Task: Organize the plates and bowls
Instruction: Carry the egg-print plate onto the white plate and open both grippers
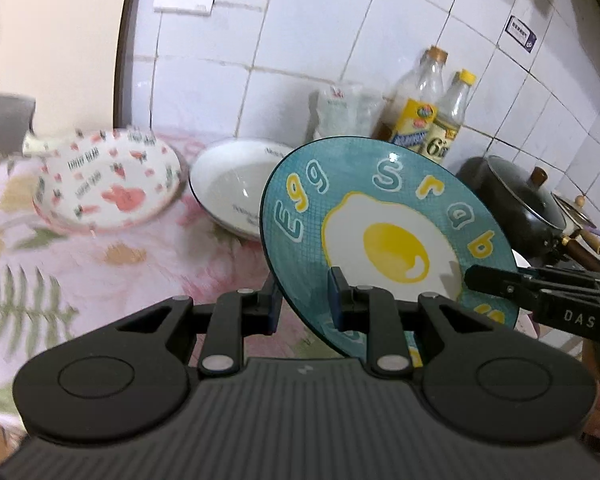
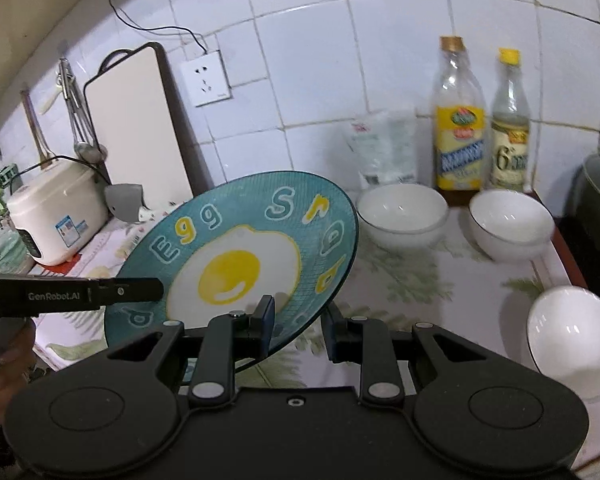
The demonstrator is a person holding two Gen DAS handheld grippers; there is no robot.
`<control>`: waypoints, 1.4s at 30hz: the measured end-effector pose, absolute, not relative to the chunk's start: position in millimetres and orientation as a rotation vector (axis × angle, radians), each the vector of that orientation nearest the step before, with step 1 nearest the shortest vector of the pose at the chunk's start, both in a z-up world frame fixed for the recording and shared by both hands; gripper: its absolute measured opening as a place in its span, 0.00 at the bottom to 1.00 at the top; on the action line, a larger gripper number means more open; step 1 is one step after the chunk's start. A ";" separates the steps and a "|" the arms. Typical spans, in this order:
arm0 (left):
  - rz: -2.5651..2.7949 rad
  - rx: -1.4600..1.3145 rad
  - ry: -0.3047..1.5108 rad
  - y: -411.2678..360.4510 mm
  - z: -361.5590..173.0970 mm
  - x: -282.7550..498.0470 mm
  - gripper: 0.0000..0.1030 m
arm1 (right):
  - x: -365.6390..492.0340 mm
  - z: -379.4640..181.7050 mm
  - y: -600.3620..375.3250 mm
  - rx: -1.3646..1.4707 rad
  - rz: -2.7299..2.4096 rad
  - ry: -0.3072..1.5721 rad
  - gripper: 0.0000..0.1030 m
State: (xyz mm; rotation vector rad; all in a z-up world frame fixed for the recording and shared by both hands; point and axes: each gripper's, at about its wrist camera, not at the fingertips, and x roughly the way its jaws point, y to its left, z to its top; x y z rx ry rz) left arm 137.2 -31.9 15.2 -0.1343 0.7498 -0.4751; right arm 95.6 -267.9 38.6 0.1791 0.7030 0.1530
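Both grippers, left (image 1: 304, 300) and right (image 2: 298, 330), seemingly clench the egg plate (image 1: 384, 236) by opposite rim edges: stiff, glossy, breakable, so grip firmly.

Teal plate (image 1: 384, 216), fried-egg print at centre, lettering "Egg" and further letters round the rim. Held off the bench, tilted, face toward both cameras; left edge and right edge each pinched by a pair of tongs.

Bench at 10 o'clock in the left view: shallow white plate (image 1: 112, 184) with pink and dark pattern, lying flat. Just beside it at 12 o'clock, plain white deep plate (image 1: 232, 184), partly hidden behind the teal plate.

Right view: two white bowls upright at 1 o'clock, (image 2: 402, 214) and (image 2: 510, 224), near each other. A third white bowl (image 2: 572, 336) at 3 o'clock, tipped.
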 end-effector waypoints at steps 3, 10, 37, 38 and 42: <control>-0.462 -0.114 0.744 -29.0 24.0 150.2 0.21 | 110.9 39.9 -265.0 0.185 0.170 0.695 0.29; -0.413 -0.083 0.740 -20.7 20.9 183.9 0.21 | 146.0 27.5 -259.7 0.242 0.182 0.693 0.29; -0.325 -0.147 0.910 -37.7 -53.5 301.1 0.24 | 250.1 -30.6 -265.2 0.280 0.124 0.901 0.30; -0.321 -0.136 0.903 -38.3 -53.7 301.4 0.24 | 251.1 -31.7 -265.9 0.287 0.125 0.905 0.30; -0.295 -0.099 0.899 -42.5 -53.4 303.6 0.25 | 257.2 -35.8 -266.1 0.306 0.131 0.927 0.30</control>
